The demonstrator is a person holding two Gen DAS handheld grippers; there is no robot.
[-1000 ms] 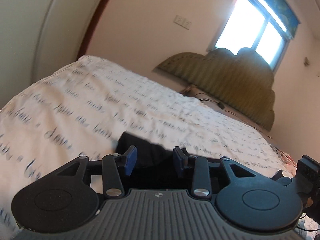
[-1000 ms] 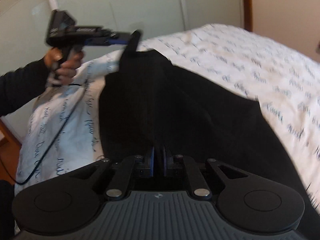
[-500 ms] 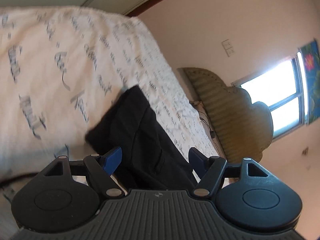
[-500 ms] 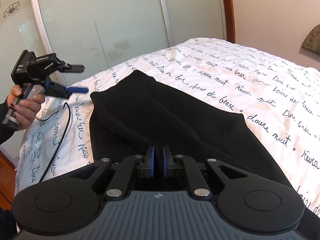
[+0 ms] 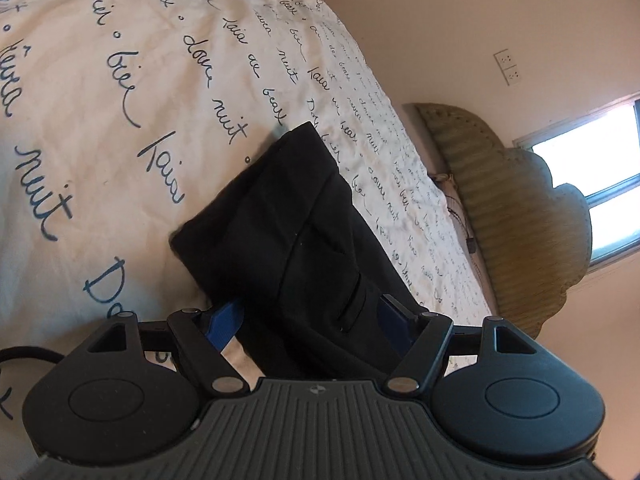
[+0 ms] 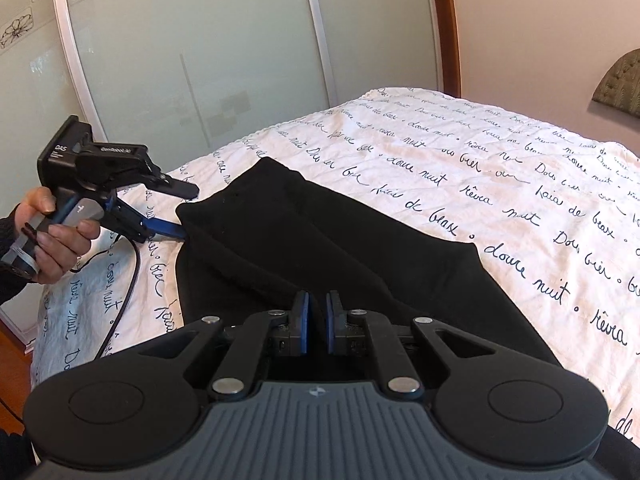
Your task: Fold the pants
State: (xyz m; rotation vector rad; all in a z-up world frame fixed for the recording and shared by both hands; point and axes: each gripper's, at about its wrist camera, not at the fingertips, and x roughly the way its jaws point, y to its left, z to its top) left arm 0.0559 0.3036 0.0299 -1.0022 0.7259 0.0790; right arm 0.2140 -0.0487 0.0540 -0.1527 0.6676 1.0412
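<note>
Black pants [image 6: 320, 248] lie folded lengthwise on a white bedspread with blue script [image 6: 500, 184]. My left gripper [image 5: 310, 316] is open, its jaws straddling the near corner of the pants [image 5: 304, 232], one blue pad under the fabric edge. In the right wrist view the left gripper [image 6: 178, 212] shows at the pants' left corner, held by a hand. My right gripper [image 6: 316, 320] sits low over the near end of the pants, its blue pads nearly together with a narrow gap; whether cloth is pinched is hidden.
Frosted sliding wardrobe doors [image 6: 224, 60] stand behind the bed's far edge. An olive padded headboard [image 5: 520, 216] and a bright window [image 5: 600, 196] are at the right. A black cable [image 6: 128, 288] hangs from the left gripper over the bed's edge.
My left gripper let go of the raised pants corner, opened wide, and came down beside the corner again. The pants dropped flat onto the bed. The right gripper stayed nearly still.
</note>
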